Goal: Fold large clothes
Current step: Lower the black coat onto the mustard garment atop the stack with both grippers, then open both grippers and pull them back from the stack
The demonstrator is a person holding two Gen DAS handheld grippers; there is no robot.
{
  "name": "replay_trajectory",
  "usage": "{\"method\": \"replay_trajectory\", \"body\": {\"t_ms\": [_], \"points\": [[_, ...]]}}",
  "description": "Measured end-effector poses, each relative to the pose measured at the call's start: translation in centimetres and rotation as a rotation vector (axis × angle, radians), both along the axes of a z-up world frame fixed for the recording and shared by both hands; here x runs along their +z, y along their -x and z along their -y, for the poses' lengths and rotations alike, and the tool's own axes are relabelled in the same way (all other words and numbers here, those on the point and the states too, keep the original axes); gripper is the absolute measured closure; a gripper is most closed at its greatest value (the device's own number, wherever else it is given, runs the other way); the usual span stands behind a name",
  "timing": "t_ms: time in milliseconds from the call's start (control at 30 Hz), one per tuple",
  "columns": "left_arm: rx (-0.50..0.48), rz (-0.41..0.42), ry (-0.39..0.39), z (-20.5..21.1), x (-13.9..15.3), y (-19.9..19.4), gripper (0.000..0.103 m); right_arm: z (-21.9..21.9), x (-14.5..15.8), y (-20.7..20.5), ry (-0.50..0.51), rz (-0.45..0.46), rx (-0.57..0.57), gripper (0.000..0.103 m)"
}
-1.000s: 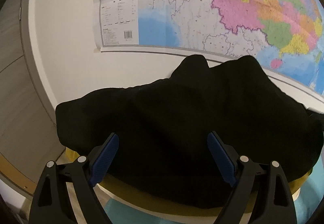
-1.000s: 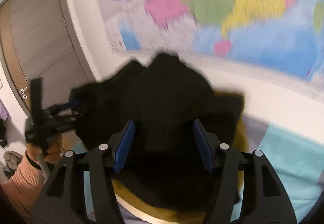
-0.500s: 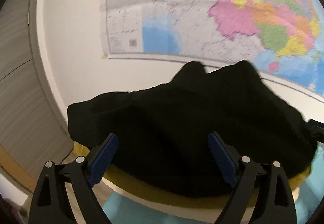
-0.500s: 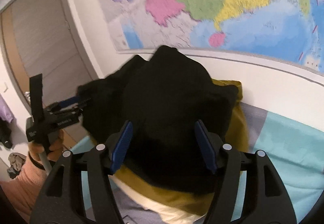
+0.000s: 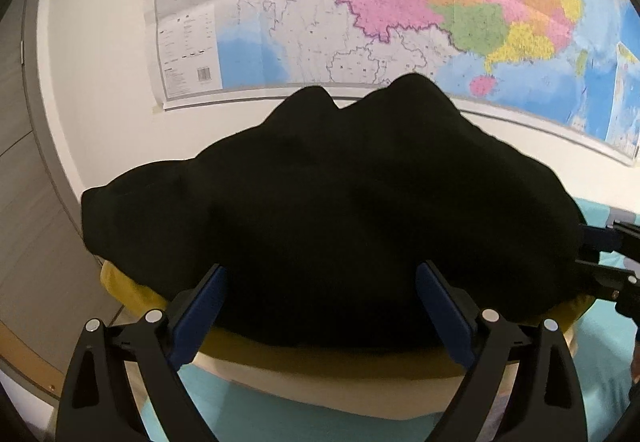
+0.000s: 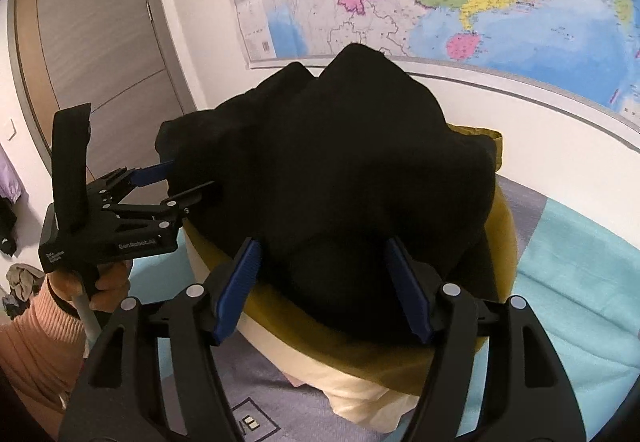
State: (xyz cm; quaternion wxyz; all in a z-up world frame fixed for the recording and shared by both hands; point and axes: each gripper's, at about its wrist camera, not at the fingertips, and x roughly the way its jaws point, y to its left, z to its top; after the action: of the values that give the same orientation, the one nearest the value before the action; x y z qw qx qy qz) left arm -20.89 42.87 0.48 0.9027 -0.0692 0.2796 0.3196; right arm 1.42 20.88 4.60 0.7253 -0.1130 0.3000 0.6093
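Behind everything hangs a big coloured wall map [image 5: 400,2], with a grey door [image 6: 100,42] off to one side. On the bed [image 6: 580,282], spread in turquoise, a black garment [image 5: 340,210] lies heaped over a mustard-yellow pillow [image 6: 504,226]. Left gripper [image 5: 320,306] has its blue-padded fingers spread wide against the garment's near edge, clamping nothing. Right gripper [image 6: 324,282] is likewise agape at the cloth's other side.
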Motion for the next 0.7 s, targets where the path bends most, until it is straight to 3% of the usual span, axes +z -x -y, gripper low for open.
{"method": "replay_trajectory", "body": {"t_ms": [267,467,700], "points": [[0.056,0.027,0.014,2.2,0.0,1.2,0.007,1.6,0.4,0.9,-0.024,0.002,-0.009,0.030],[0.073,0.053,0.018,4.3,0.1,2.4,0.007,3.1,0.4,2.6,-0.034,0.042,-0.011,0.013],[0.102,0.057,-0.053,7.5,0.1,3.8,0.007,5.4,-0.2,5.0,-0.040,0.088,-0.024,0.006]]}}
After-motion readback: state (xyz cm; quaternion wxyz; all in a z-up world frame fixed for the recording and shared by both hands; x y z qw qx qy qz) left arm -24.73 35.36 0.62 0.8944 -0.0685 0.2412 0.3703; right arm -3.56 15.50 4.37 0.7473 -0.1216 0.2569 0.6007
